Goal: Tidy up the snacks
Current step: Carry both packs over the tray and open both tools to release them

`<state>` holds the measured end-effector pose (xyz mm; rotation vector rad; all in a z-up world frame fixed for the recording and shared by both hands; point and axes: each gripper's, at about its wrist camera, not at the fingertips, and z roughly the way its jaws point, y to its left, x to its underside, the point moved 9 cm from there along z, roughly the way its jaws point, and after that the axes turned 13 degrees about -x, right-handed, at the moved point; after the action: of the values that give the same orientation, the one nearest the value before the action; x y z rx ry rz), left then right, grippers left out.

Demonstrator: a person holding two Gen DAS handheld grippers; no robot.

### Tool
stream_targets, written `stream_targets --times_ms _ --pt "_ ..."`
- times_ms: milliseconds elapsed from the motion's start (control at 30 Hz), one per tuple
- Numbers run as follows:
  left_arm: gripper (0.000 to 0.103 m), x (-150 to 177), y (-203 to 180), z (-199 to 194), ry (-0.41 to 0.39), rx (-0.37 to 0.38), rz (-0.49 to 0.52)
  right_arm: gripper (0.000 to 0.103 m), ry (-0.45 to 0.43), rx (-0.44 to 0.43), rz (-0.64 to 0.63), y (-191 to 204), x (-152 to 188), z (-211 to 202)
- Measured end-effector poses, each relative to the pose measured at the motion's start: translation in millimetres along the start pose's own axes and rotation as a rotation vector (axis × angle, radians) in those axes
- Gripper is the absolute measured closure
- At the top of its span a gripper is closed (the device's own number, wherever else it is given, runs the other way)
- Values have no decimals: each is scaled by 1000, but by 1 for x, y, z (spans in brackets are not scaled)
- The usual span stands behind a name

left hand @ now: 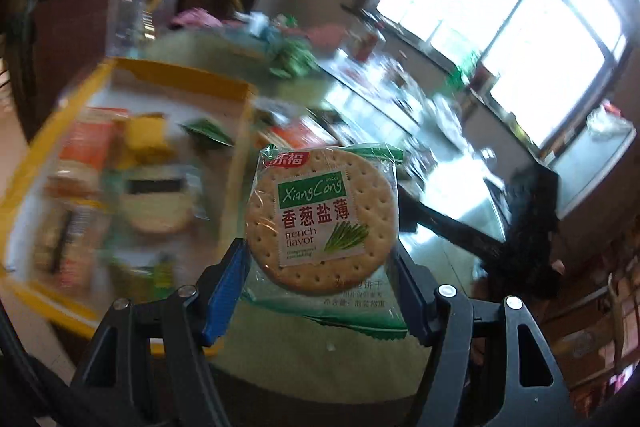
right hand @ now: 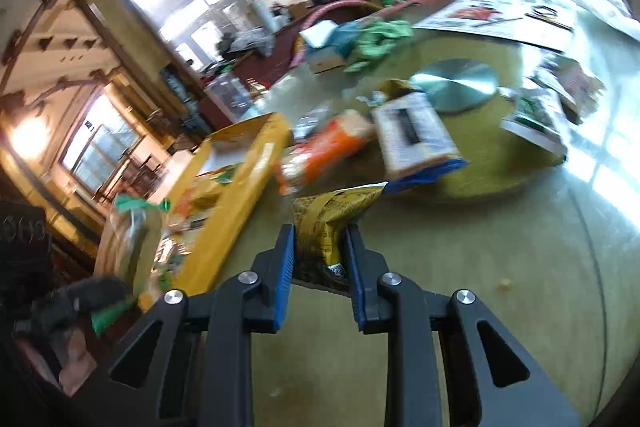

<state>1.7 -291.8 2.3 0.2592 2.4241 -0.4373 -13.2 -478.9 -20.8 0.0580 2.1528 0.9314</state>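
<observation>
Mid-transfer, judging by the load: left hand-held gripper point(left hand: 320, 259) clamped on cracker pack point(left hand: 322, 219) beside yellow box point(left hand: 176, 83), right hand-held gripper point(right hand: 320, 259) pinching yellow packet point(right hand: 330, 223) above tabletop point(right hand: 500, 267); next, lowering both into box, then releasing.

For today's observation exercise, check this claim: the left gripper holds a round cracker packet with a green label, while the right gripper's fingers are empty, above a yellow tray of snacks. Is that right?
One detail is wrong. The right gripper is not empty: the right wrist view shows it shut on a yellow snack packet. The left gripper does hold the cracker packet, and the yellow tray holds snacks.
</observation>
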Motion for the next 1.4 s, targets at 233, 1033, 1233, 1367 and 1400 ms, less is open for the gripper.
stream_targets --times_ms 233,1033,1233,1367,1400 --pt "34 -15 69 -16 -60 -59 -117 76 70 -63 -139 86 6 30" --pt "34 -17 188 21 2 -219 -212 76 261 90 -188 112 -4 179" --pt "34 -21 191 41 52 -219 -202 76 279 119 -174 104 -9 199" --pt "34 -20 194 46 69 -235 -209 76 291 132 -178 101 -8 205" --pt "34 -19 195 46 71 -245 -204 76 296 129 -174 100 -7 207"
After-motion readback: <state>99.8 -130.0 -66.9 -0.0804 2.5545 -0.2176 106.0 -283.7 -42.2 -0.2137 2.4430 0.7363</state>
